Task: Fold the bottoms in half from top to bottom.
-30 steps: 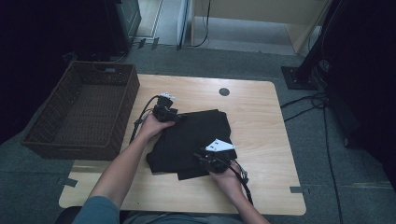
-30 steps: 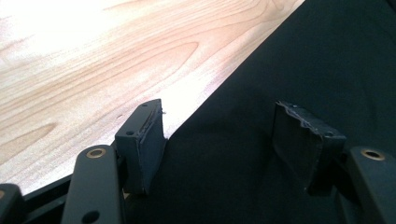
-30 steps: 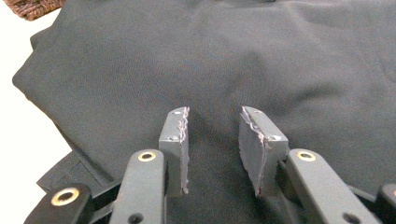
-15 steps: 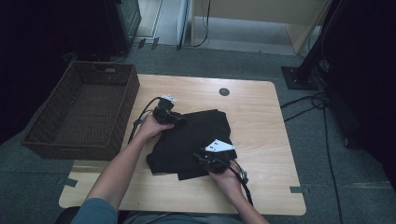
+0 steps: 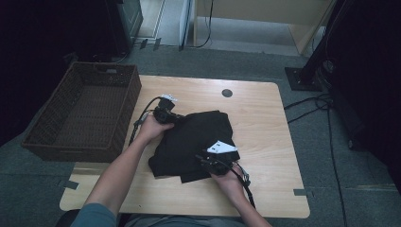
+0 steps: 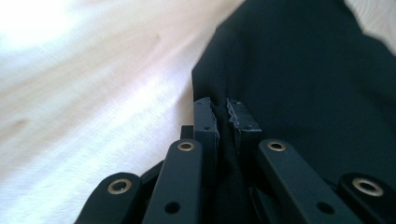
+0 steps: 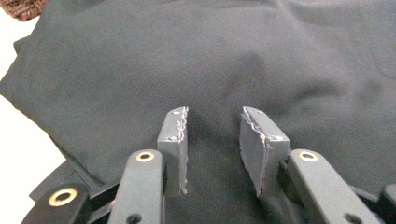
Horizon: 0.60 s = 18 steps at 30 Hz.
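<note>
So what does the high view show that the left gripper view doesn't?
High view: the brown basket left of the table, both forearms, and the right gripper on the black cloth. Left gripper view: the left gripper close up, its jaws just closed, pinching the cloth's edge. Both share the cloth and the wooden tabletop.

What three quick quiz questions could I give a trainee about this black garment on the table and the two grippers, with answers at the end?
1. True or false: the left gripper has its jaws closed on an edge of the black garment.
2. Which stands at the table's left side: A) a wicker basket, B) a metal bucket, C) a cardboard box?
3. Fill in: the right gripper hovers with jaws apart over the ______.

Key
1. True; the jaws have just been closing, and the fabric sits pinched between them.
2. A, the wicker basket.
3. Black garment, which lies folded on the wooden table.
</note>
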Tool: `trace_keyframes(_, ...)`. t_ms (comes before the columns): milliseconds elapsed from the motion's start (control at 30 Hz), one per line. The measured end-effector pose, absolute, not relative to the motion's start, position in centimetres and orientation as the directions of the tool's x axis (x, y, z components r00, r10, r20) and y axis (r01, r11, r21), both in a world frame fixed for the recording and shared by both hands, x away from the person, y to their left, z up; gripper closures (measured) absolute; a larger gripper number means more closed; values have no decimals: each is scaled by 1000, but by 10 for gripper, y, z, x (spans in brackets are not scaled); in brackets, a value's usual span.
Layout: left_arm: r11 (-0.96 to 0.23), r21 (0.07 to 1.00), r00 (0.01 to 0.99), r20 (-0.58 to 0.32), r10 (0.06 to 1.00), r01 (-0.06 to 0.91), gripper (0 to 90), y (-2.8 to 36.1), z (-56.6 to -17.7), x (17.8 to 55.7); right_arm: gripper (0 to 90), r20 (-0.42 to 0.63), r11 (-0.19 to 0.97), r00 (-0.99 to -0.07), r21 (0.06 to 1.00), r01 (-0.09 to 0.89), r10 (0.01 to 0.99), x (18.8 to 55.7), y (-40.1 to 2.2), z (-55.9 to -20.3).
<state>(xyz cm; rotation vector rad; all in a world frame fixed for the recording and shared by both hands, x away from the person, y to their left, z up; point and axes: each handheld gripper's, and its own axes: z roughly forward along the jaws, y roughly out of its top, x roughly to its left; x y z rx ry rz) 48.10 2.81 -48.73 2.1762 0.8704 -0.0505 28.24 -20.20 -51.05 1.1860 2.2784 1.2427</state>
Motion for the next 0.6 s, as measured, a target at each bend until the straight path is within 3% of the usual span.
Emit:
trace_keyframes(267,-453,692,784,-274,557,562,844,27,-464,479,630,118,273,-592,805,527,797,292,-192,-496)
trace_keyframes(600,-428,745,806,-242,541,511,845,33,-435,473,648,103,230,-507,803,550,856,317,-176,-511)
